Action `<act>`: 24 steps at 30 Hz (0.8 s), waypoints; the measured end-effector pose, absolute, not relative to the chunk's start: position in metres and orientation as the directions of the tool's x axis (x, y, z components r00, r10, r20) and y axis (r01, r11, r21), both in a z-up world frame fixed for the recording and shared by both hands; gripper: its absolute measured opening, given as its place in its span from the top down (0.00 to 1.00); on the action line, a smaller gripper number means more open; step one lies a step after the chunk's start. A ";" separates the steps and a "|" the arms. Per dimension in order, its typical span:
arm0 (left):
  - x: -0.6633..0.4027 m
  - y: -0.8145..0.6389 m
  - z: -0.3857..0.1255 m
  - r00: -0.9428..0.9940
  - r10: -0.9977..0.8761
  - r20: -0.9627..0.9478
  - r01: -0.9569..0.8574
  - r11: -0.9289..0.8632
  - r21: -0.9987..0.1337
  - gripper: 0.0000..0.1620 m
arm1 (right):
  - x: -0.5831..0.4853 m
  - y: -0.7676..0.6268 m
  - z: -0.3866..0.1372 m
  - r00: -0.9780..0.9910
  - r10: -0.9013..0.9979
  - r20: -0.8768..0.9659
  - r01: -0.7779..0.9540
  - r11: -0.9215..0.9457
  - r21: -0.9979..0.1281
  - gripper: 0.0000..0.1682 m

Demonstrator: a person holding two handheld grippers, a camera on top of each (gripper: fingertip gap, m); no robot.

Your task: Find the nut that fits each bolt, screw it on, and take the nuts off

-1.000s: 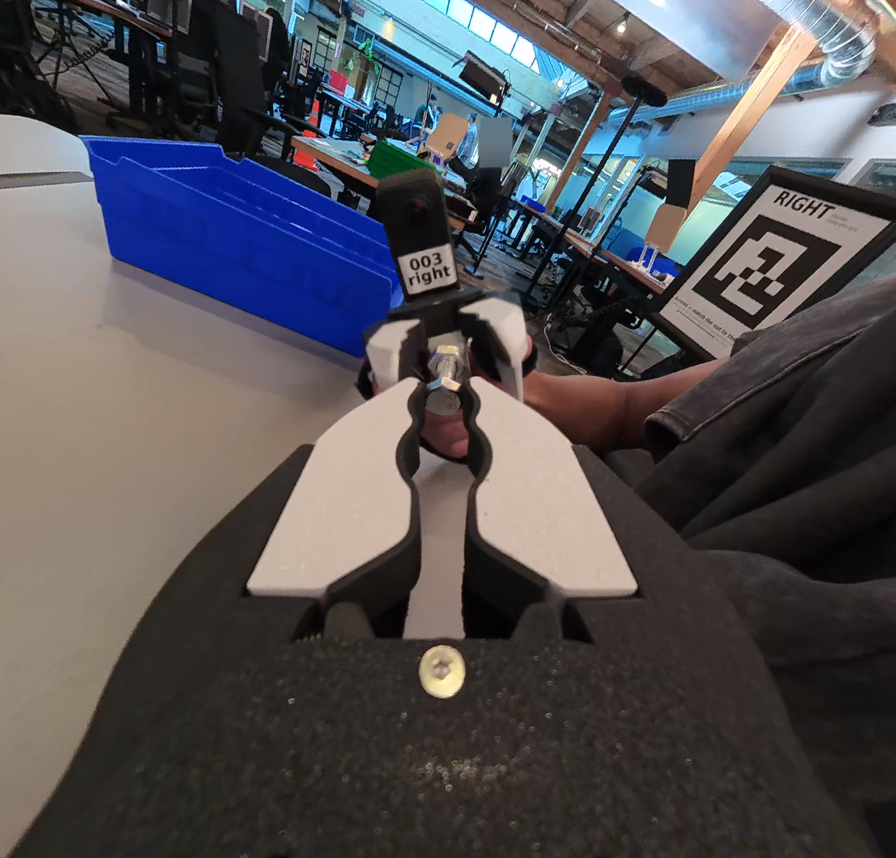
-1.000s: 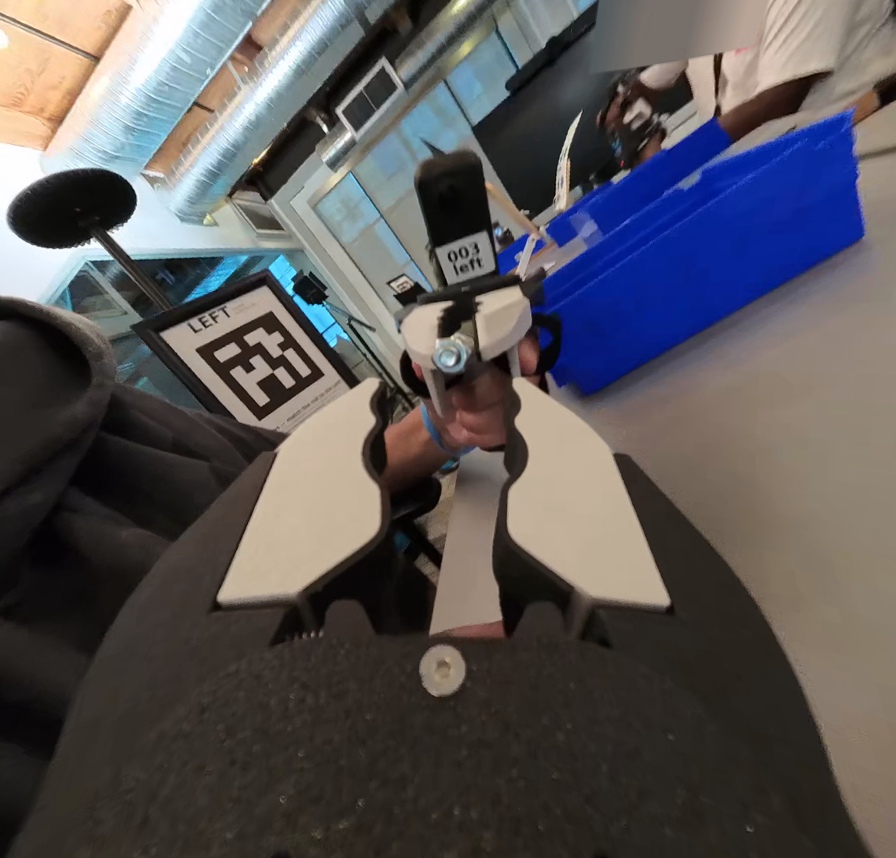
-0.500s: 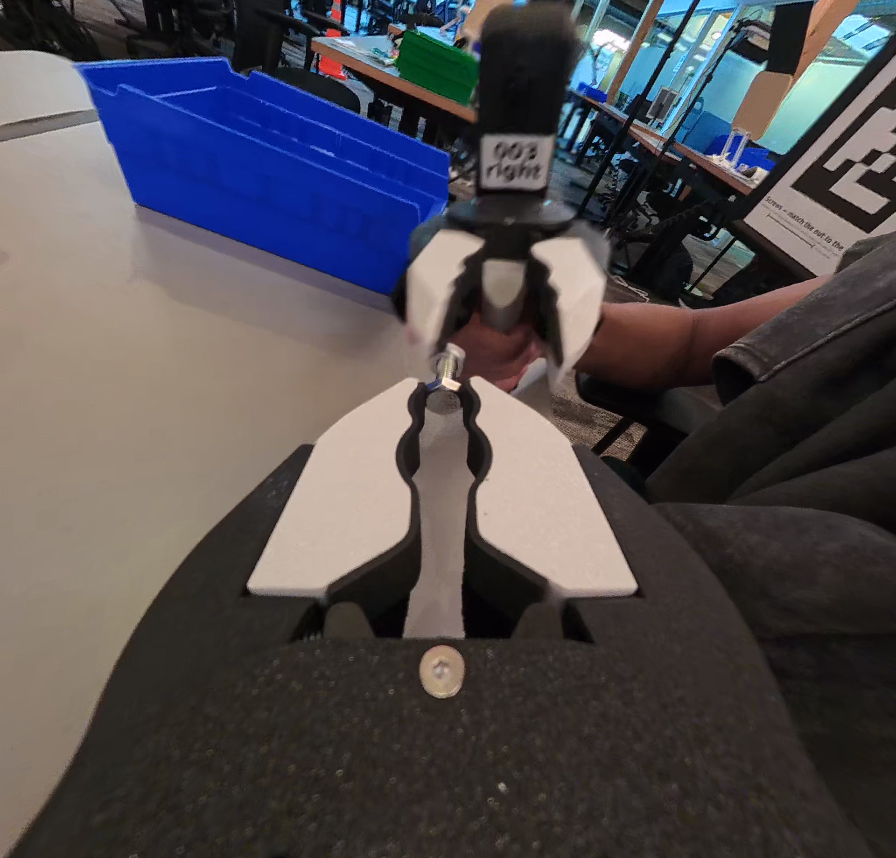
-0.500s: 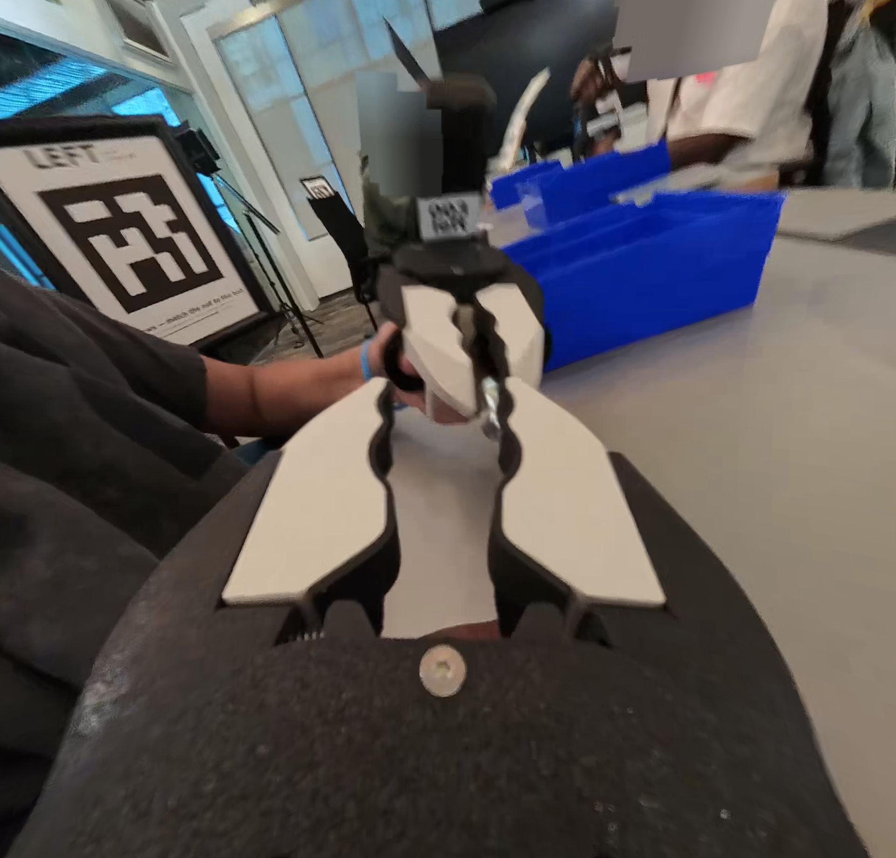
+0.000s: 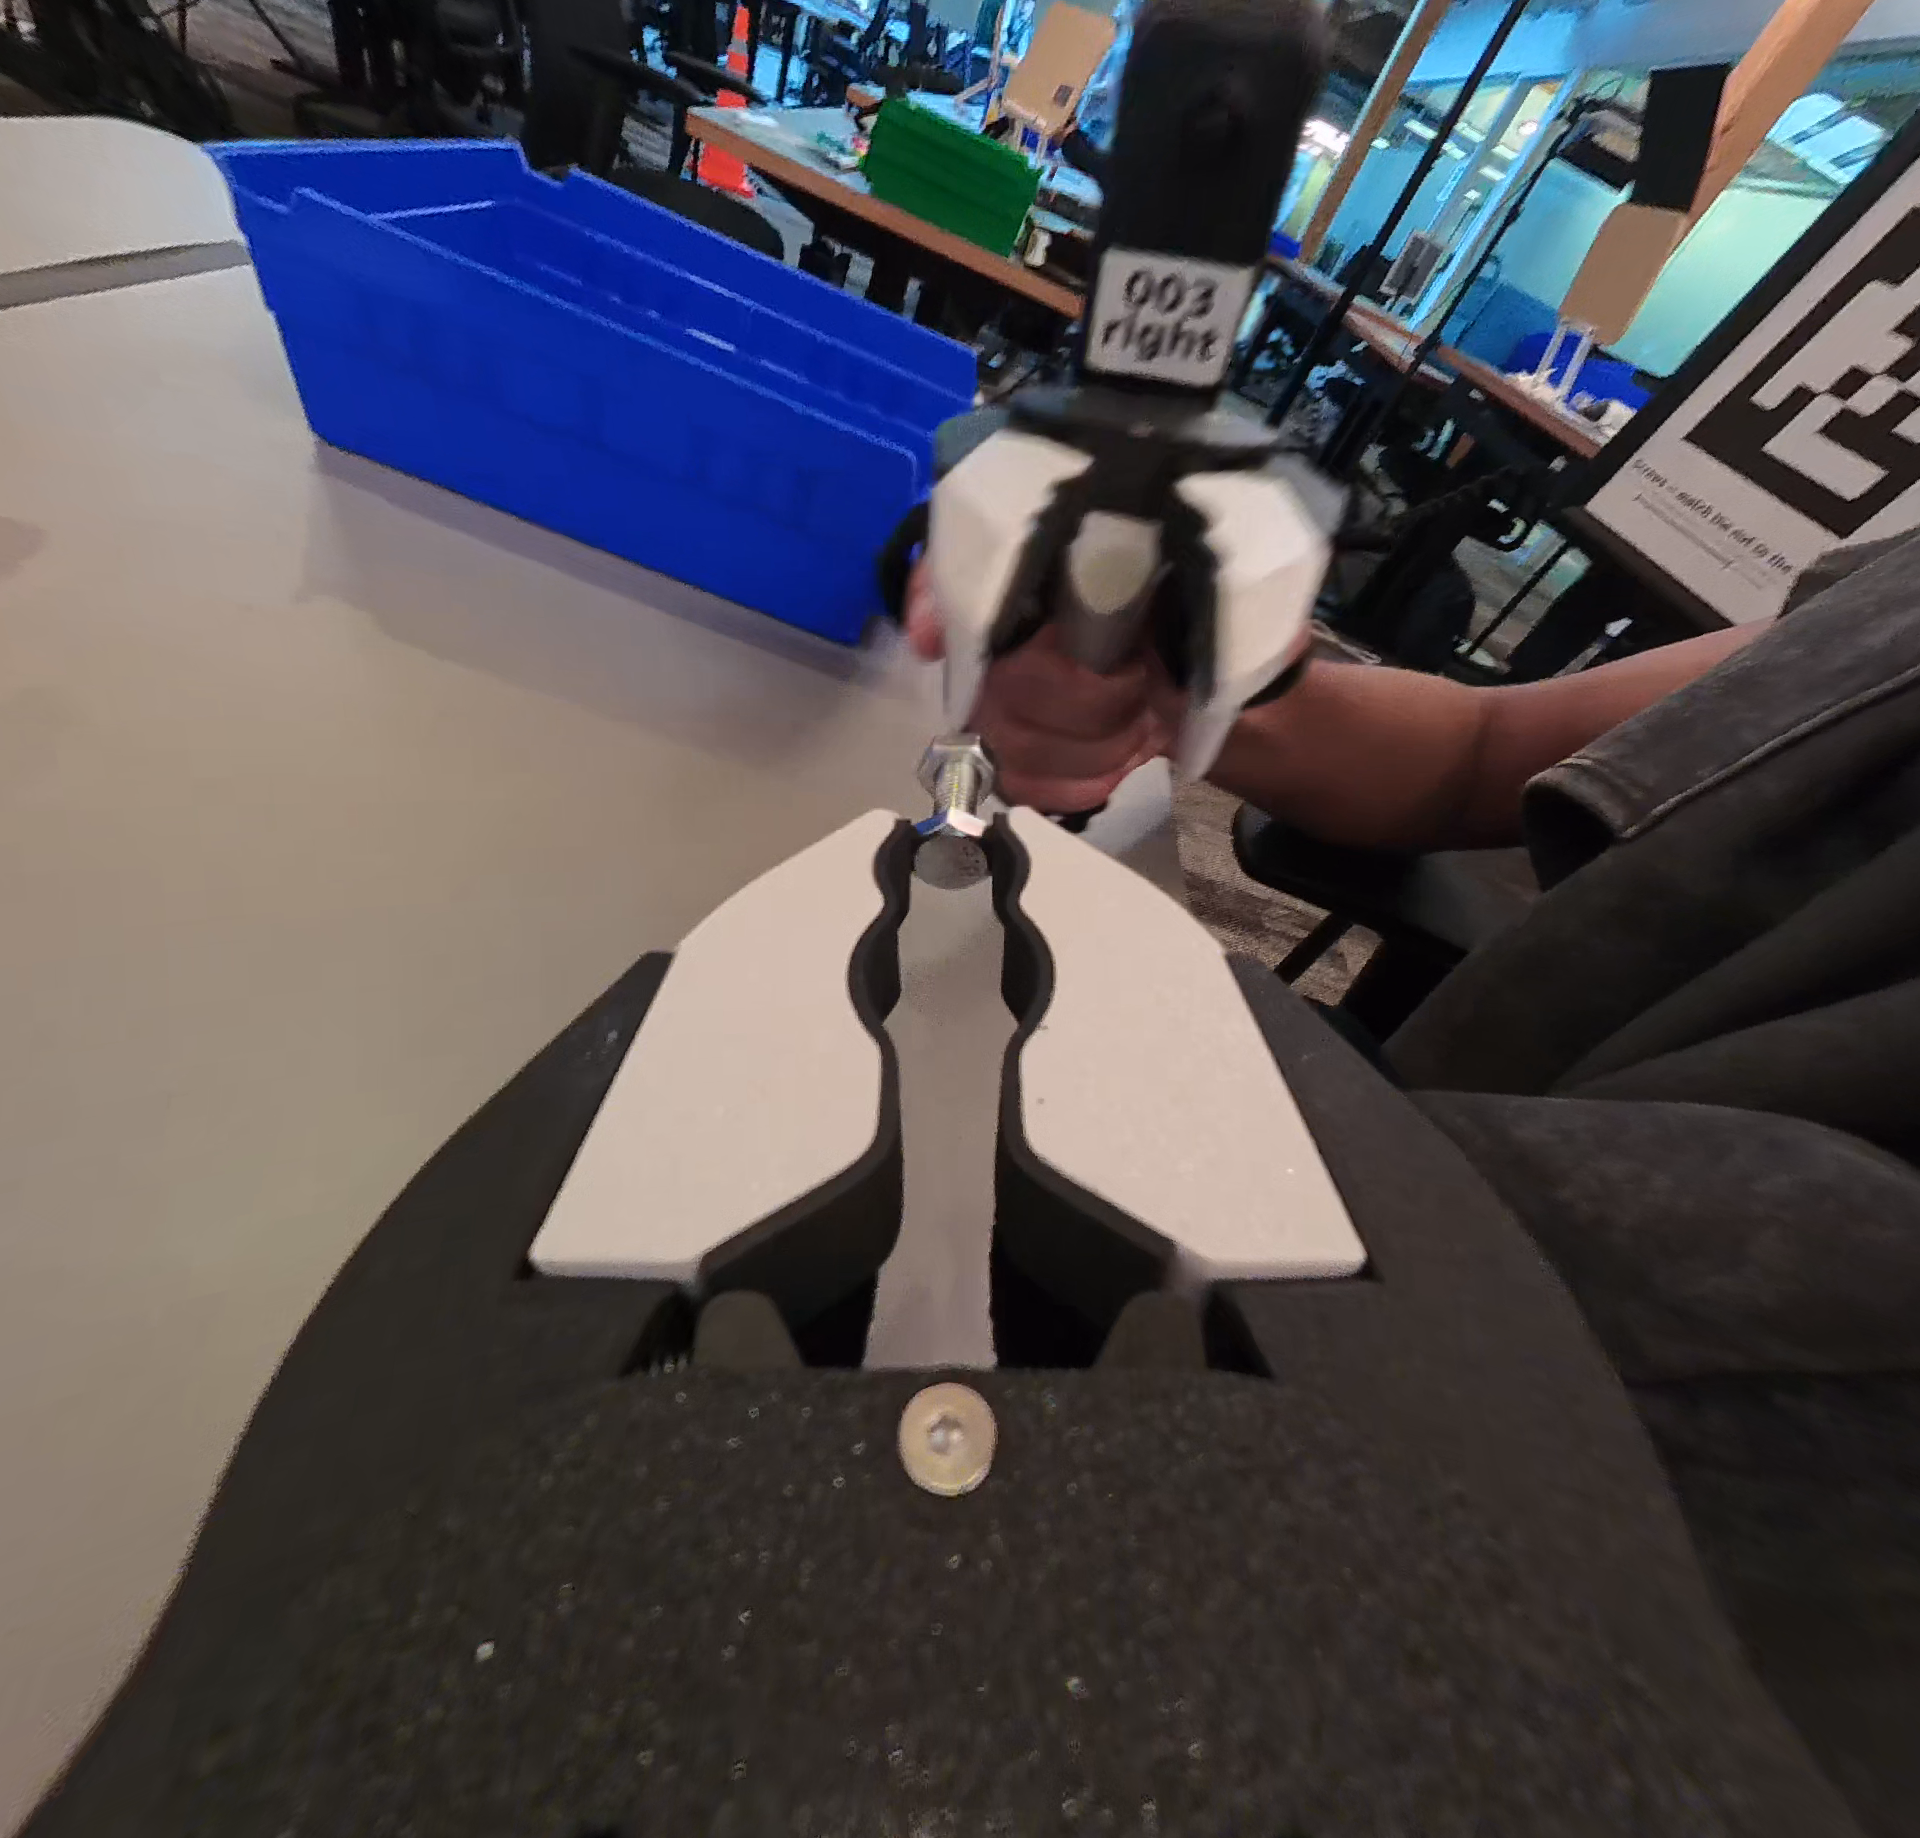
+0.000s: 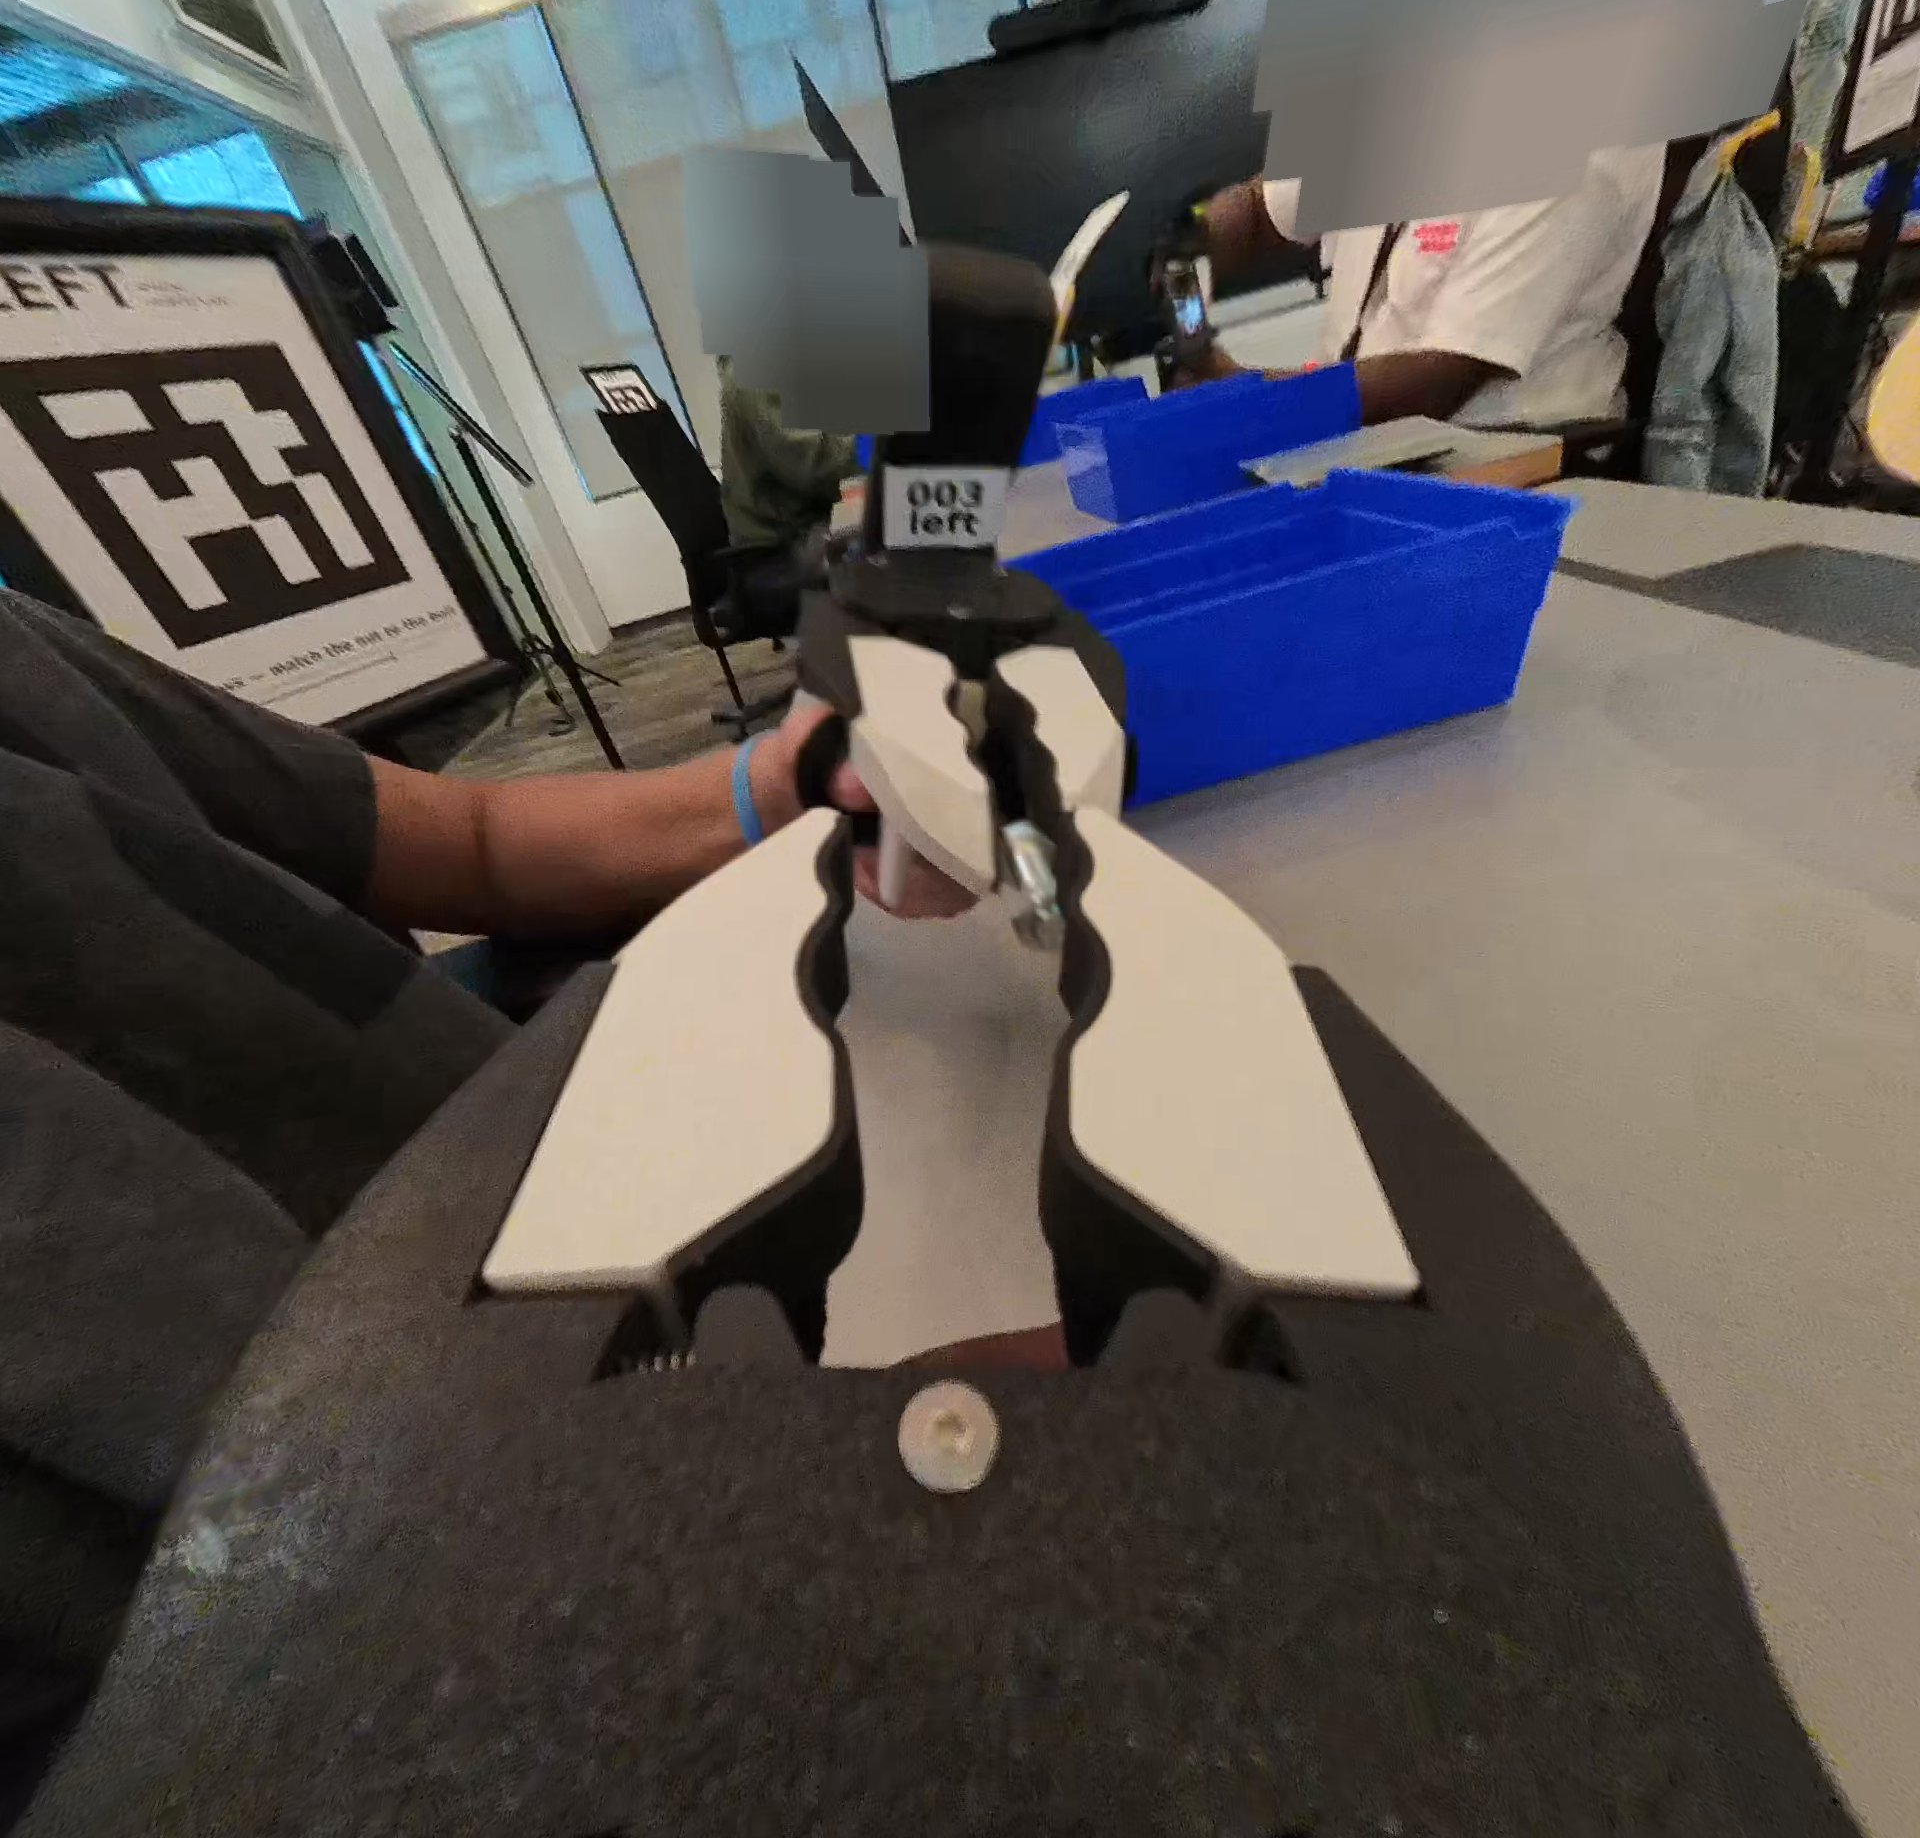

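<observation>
Left gripper (image 5: 951, 832) clamped on hex bolt (image 5: 951, 801) head, shank pointing away, nut (image 5: 952, 751) threaded on. Right gripper (image 6: 961, 874) spread wide, empty, near bolt.

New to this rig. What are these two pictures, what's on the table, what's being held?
There is no robot arm here. A person holds a two-finger gripper in each hand, and each gripper carries a camera looking forward along its fingers.

The left wrist view shows the left gripper shut on the head of a bolt, which has a nut threaded on its shaft. The right gripper faces it, slightly blurred.

The right wrist view shows the right gripper open and holding nothing, with the left gripper and bolt just ahead.

A grey table carries a blue bin; its contents aren't visible.
</observation>
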State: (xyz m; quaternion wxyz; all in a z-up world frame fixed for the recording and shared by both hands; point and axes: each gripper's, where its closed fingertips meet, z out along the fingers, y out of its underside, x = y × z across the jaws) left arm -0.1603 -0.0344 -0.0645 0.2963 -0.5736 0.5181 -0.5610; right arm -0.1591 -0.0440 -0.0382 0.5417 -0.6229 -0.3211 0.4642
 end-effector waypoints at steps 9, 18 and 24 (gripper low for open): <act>-0.159 -0.035 -0.070 -0.159 -0.934 0.319 -0.286 -0.266 -0.921 0.91 | -0.162 -0.046 -0.031 0.353 0.909 -0.222 -0.128 -0.188 -0.974 0.78; -0.161 -0.032 -0.067 -0.163 -0.932 0.323 -0.274 -0.272 -0.922 0.91 | -0.167 -0.046 -0.041 0.332 0.908 -0.254 -0.114 -0.229 -0.967 0.77; -0.162 -0.035 -0.059 -0.182 -0.930 0.319 -0.250 -0.270 -0.930 0.91 | -0.159 -0.037 -0.068 0.372 0.870 -0.323 -0.077 -0.318 -0.945 0.76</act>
